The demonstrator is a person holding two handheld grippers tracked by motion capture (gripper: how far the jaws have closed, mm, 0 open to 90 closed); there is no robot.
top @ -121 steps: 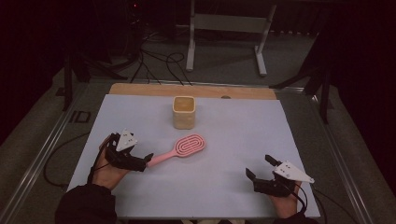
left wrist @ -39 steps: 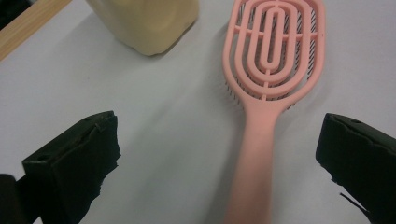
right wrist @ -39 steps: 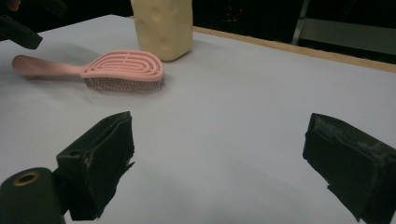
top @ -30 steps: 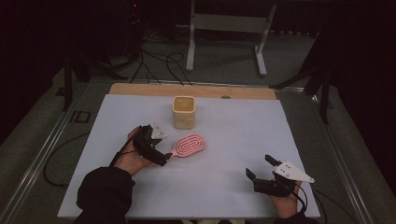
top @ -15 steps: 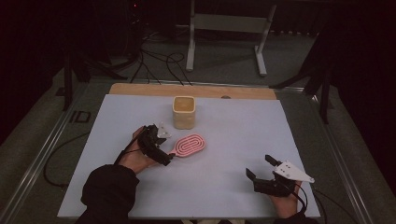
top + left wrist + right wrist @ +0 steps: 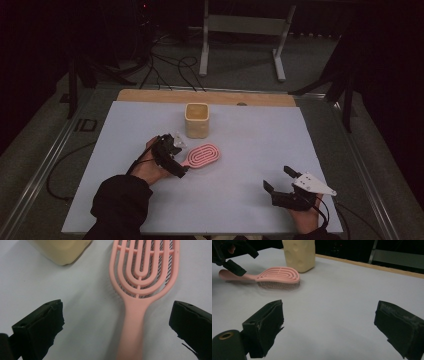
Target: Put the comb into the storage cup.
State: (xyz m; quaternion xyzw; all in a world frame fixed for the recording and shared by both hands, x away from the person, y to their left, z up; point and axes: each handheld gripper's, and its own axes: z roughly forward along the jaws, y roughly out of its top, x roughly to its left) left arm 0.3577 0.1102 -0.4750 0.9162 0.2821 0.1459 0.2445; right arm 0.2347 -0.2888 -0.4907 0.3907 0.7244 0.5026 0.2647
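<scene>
We are holding the left tongs [image 6: 117,325] released astride the pink brush handle [image 6: 132,322], which is lying flat on the surface [image 6: 250,150] between their tips, ready for clenching, while the right tongs [image 6: 280,186] are resting released, well apart.

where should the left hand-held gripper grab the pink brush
On the handle of the pink brush, from above: it lies flat, bristles down, and the narrow handle runs between the open jaws of the left hand-held gripper. The head is much wider.

Yellow cup [image 6: 197,119] (upright) on table [image 6: 250,150].
</scene>
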